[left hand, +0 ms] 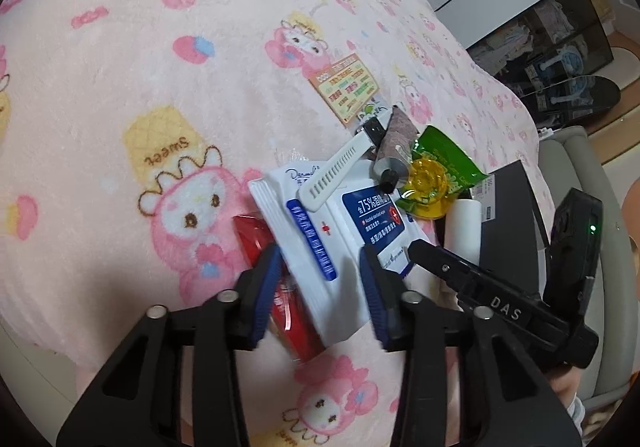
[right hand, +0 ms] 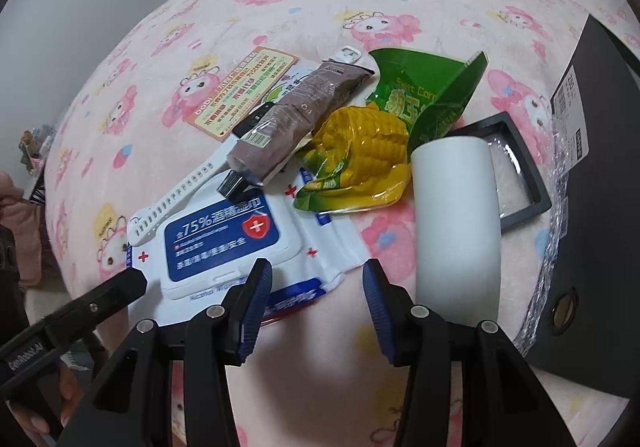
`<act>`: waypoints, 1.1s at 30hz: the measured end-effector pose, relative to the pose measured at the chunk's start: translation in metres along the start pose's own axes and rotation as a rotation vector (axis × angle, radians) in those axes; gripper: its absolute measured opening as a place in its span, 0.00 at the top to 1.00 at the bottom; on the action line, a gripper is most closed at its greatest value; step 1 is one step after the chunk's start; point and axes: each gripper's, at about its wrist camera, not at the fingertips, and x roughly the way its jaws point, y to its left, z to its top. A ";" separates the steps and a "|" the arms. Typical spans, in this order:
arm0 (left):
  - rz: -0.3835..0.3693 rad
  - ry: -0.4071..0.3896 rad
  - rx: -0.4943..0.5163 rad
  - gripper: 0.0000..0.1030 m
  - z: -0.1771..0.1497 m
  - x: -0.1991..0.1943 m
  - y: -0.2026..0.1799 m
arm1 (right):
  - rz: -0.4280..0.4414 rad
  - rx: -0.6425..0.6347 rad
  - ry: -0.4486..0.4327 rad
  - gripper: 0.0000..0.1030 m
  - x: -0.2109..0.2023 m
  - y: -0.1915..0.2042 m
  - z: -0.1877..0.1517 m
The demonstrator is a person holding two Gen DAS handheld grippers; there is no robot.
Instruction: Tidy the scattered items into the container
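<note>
A red packet point(left hand: 280, 287) under the wipes pack point(left hand: 340, 231) is seen clearly only from the left wrist, straddled by the left gripper point(left hand: 320, 279), jaws apart. The shallow black tray point(right hand: 516, 175) beyond the white cylinder point(right hand: 456, 215) is shown in the right view; the right gripper point(right hand: 318, 299) is held apart, empty.

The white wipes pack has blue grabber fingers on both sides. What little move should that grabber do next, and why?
Probably squeeze shut. The left gripper already straddles the near end of the wipes pack, but its pads don't look pressed on yet. A red packet lies partly under the pack beside one finger, so close gently. The right gripper hovers open nearby.

Both wrist views look down closely, sharing the wipes pack point(left hand: 340, 243).
</note>
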 end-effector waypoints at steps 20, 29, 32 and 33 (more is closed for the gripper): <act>-0.044 -0.016 -0.026 0.87 0.003 0.010 -0.006 | 0.029 0.005 0.008 0.58 -0.004 -0.004 -0.014; -0.024 -0.048 -0.058 0.87 -0.011 -0.031 0.026 | 0.056 -0.010 -0.004 0.58 -0.011 -0.004 -0.005; -0.017 -0.027 -0.093 0.82 -0.010 -0.029 0.045 | 0.067 -0.040 -0.002 0.58 -0.005 0.005 0.001; -0.012 -0.014 -0.103 0.81 -0.009 -0.025 0.050 | 0.076 -0.052 0.003 0.58 0.000 0.010 0.005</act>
